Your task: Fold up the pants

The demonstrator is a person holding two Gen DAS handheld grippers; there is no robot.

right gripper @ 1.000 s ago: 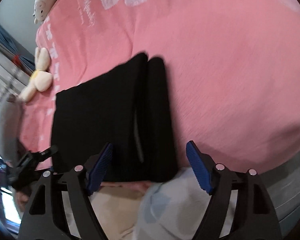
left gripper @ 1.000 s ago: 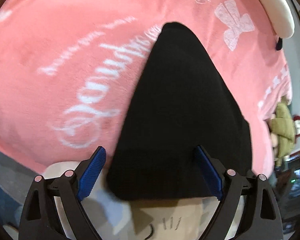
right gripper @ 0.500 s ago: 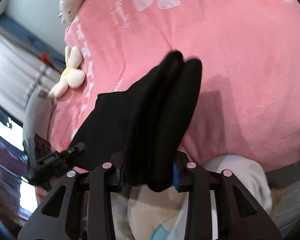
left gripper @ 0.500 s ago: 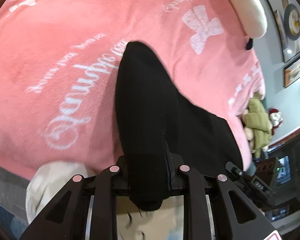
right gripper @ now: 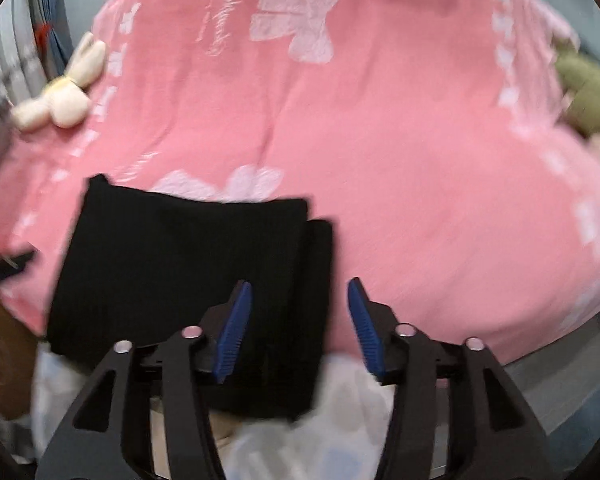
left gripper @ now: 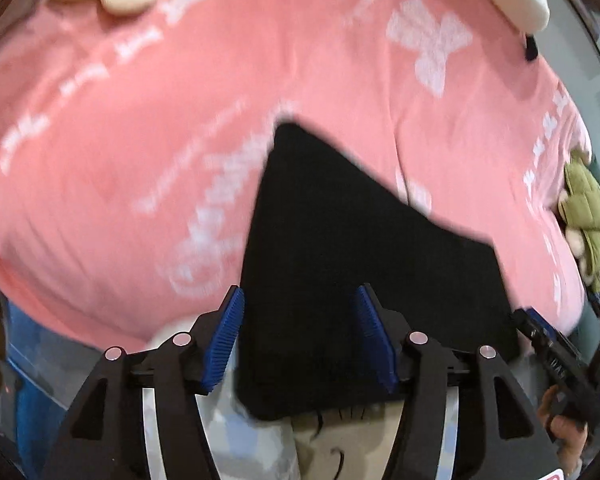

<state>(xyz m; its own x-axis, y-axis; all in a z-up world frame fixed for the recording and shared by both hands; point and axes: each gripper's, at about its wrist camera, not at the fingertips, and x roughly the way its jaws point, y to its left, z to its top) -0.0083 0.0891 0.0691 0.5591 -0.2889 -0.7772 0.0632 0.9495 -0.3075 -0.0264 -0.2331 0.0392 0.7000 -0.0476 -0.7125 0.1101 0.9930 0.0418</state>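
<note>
As far as I can judge from how they lie, the pants (right gripper: 188,280) are already folded down into a compact black bundle, resting on the near edge of the bed (right gripper: 420,160) with its pink cover. In the right wrist view the bundle reads as a rough rectangle with a second layer peeking out along its right side, so the edges are not quite flush. In the left wrist view the same pants (left gripper: 360,280) taper to a point toward the far side, and the near edge hangs slightly over the bed's edge.

My left gripper (left gripper: 300,336) has its jaws opening, the blue pads standing either side of the cloth without pressing on it. My right gripper (right gripper: 298,328) is opening too, its pads apart above the bundle's right portion, nothing clamped. I hold nothing in either one.

What seems left is small: perhaps squaring the offset layer or one more fold, if a tighter packet is wanted. I cannot tell how many layers there are, as the black cloth hides its creases.

Around the work, a cream plush rabbit (right gripper: 60,92) lies at the far left of the bed and an olive plush toy (right gripper: 588,92) at the far right, both well apart from the pants. Nothing stands in the way.
</note>
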